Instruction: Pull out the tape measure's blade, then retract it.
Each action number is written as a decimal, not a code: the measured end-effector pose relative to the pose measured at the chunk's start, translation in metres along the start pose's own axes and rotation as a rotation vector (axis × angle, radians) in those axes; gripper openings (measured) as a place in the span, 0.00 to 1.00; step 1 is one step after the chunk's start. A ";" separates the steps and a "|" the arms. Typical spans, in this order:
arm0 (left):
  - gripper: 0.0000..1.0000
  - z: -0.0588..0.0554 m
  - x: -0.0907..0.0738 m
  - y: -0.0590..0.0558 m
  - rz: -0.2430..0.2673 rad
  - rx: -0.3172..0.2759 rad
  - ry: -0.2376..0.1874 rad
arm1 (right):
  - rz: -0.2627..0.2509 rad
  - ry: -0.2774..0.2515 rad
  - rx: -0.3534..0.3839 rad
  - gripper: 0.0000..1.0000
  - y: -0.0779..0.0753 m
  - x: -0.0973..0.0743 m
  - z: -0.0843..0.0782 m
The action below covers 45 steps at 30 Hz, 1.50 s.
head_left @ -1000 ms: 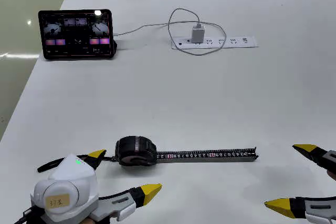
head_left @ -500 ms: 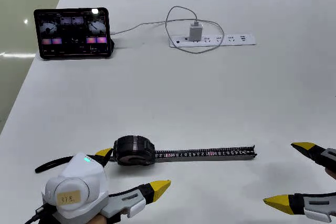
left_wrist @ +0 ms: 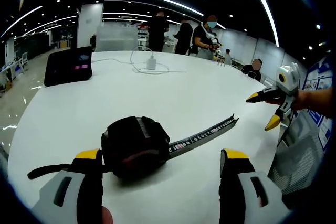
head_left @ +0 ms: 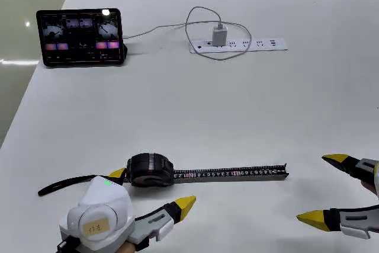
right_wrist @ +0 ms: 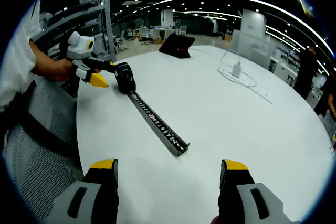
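Observation:
The black tape measure lies on the white table. Its blade runs out to the right, ending in a hook. My left gripper is open, its yellow tips either side of the case, with the far tip close to the strap end. In the left gripper view the case sits just ahead of the left gripper, nearer the left finger. My right gripper is open, right of the blade's hook and apart from it. The right gripper faces the hook.
A lit tablet stands at the far left. A white power strip with a charger and looped cable lies at the back. The tape's black wrist strap trails left. The table's left edge borders a green floor. People stand in the background.
My left gripper has moved forward and a little right, so its tips now flank the tape case. The blade's length is unchanged. The right gripper has barely shifted.

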<state>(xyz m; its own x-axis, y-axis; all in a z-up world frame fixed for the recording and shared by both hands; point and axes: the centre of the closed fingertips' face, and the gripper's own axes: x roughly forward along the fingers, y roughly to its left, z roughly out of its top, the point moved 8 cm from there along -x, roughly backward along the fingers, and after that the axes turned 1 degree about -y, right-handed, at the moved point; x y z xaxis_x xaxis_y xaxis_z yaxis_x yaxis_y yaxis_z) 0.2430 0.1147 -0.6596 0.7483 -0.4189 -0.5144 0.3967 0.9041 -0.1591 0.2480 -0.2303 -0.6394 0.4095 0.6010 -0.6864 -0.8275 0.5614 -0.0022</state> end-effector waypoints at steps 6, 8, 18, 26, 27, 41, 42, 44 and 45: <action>0.88 0.001 0.003 0.000 0.042 -0.028 -0.005 | 0.020 0.026 -0.063 0.70 -0.006 0.004 0.003; 0.85 0.001 0.004 0.001 0.061 -0.029 -0.004 | 0.030 0.031 -0.078 0.66 -0.009 0.005 0.005; 0.78 0.002 0.010 0.003 0.147 -0.067 -0.007 | 0.087 0.081 -0.156 0.54 -0.022 0.014 0.007; 0.73 0.000 0.015 0.007 0.190 -0.089 -0.014 | 0.137 0.107 -0.190 0.46 -0.028 0.021 0.008; 0.72 0.001 0.016 0.007 0.195 -0.098 -0.015 | 0.139 0.109 -0.192 0.46 -0.029 0.021 0.008; 0.67 -0.001 0.022 0.013 0.238 -0.158 -0.016 | 0.178 0.139 -0.238 0.39 -0.034 0.032 0.017; 0.66 -0.001 0.022 0.014 0.239 -0.171 -0.019 | 0.179 0.139 -0.239 0.39 -0.035 0.032 0.017; 0.64 -0.001 0.023 0.015 0.245 -0.175 -0.014 | 0.180 0.142 -0.240 0.39 -0.036 0.033 0.018; 0.64 -0.001 0.023 0.016 0.247 -0.184 -0.015 | 0.180 0.143 -0.241 0.39 -0.036 0.034 0.018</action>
<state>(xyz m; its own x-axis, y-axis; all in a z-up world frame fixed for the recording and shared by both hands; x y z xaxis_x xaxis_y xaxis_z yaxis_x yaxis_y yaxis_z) 0.2660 0.1190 -0.6753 0.8183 -0.1847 -0.5443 0.1000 0.9783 -0.1816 0.2988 -0.2200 -0.6496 0.2044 0.5831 -0.7863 -0.9557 0.2927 -0.0315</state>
